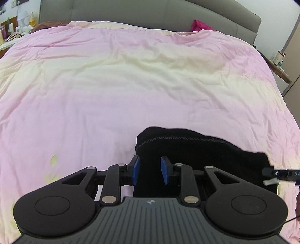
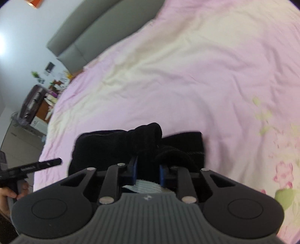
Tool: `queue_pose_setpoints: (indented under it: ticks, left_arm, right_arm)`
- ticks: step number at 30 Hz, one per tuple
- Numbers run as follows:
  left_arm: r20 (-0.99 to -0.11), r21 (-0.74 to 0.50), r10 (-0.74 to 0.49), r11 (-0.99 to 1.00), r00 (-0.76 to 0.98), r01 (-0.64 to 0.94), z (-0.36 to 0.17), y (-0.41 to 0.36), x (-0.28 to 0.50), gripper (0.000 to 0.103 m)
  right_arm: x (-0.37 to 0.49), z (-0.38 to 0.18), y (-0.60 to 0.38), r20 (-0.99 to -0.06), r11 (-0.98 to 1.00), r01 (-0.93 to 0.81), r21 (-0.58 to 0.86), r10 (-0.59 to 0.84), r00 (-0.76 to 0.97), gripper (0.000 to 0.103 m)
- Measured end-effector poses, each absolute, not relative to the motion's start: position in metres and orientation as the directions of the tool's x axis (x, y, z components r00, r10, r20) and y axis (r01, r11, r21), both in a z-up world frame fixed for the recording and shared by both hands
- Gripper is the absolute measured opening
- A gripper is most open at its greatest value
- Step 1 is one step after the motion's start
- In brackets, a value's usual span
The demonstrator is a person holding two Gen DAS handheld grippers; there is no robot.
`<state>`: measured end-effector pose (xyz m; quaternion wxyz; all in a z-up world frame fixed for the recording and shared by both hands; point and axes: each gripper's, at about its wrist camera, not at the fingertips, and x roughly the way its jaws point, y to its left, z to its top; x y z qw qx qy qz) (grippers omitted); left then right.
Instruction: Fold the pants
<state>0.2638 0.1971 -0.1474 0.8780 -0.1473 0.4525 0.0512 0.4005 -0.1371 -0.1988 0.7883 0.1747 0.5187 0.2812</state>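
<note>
While the black pants (image 1: pixel 196 150) lie bunched near the bed's (image 1: pixel 112 93) foot edge, the left tongs (image 1: pixel 150 171) stand narrowly parted around fabric; the right tongs (image 2: pixel 148 171) pinch a fold.

Pink and cream duvet (image 1: pixel 116 78) covers the bed, wrinkled, floral print (image 2: pixel 281 172) toward one edge. Grey padded headboard (image 1: pixel 150 13) behind. Magenta cloth (image 1: pixel 200 25) against headboard. Cluttered desk (image 2: pixel 46 105) beside bed.
</note>
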Motion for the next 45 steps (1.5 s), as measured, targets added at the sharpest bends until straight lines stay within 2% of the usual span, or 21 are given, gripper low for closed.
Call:
queue_pose_setpoints:
  ticks: [3,10,15,18,19,22,26,27,30,33,38,41,45]
  left_arm:
    - [-0.822,-0.22,-0.071,0.955,0.566,-0.2,-0.166,0.193,0.288,0.023]
    - [-0.896,-0.078,0.009,0.981,0.443,-0.177,-0.219,0.178,0.324,0.024]
    - [-0.901,-0.021,0.055,0.985,0.431,-0.169,-0.217,0.179,0.321,0.024]
    - [-0.887,0.115,0.176,0.98,0.427,-0.165,-0.201,0.176,0.3,0.02]
    - [-0.88,0.114,0.174,0.981,0.441,-0.158,-0.194,0.178,0.29,0.019]
    - [-0.854,0.026,0.097,0.989,0.511,-0.144,-0.171,0.178,0.252,0.02]
    - [-0.824,-0.036,-0.003,0.998,0.566,-0.048,-0.152,0.148,0.197,0.02]
    - [-0.825,-0.039,-0.018,0.999,0.564,-0.025,-0.152,0.139,0.185,0.02]
    - [-0.849,0.01,-0.003,1.0,0.529,0.021,-0.165,0.116,0.158,0.021]
    - [-0.866,0.076,0.043,0.996,0.498,0.046,-0.187,0.107,0.142,0.021]
    - [-0.884,0.076,0.049,0.996,0.465,0.038,-0.211,0.11,0.131,0.023]
    - [-0.883,0.095,0.069,0.995,0.463,0.032,-0.206,0.106,0.126,0.023]
    - [-0.876,0.035,0.037,0.999,0.48,-0.014,-0.189,0.118,0.117,0.024]
  right_arm:
    - [0.405,-0.227,-0.154,-0.712,0.77,-0.162,0.617,0.634,0.301,0.021]
    - [0.41,-0.238,-0.147,-0.732,0.795,-0.2,0.572,0.605,0.311,0.021]
    - [0.409,-0.242,-0.142,-0.736,0.805,-0.202,0.558,0.593,0.326,0.021]
    - [0.403,-0.236,-0.146,-0.738,0.806,-0.179,0.564,0.59,0.328,0.023]
    - [0.399,-0.231,-0.147,-0.742,0.813,-0.178,0.555,0.58,0.336,0.028]
    - [0.371,-0.204,-0.15,-0.747,0.842,-0.24,0.484,0.54,0.389,0.032]
    - [0.311,-0.17,-0.145,-0.715,0.87,-0.363,0.334,0.484,0.504,0.03]
    - [0.294,-0.166,-0.144,-0.704,0.873,-0.389,0.293,0.472,0.53,0.026]
    - [0.252,-0.164,-0.134,-0.686,0.868,-0.446,0.217,0.461,0.563,0.025]
    - [0.231,-0.185,-0.122,-0.721,0.876,-0.47,0.11,0.396,0.569,0.024]
    - [0.228,-0.221,-0.122,-0.739,0.893,-0.442,0.087,0.355,0.572,0.023]
    - [0.226,-0.224,-0.123,-0.742,0.888,-0.456,0.062,0.347,0.573,0.022]
    - [0.232,-0.218,-0.124,-0.764,0.889,-0.451,0.076,0.342,0.547,0.022]
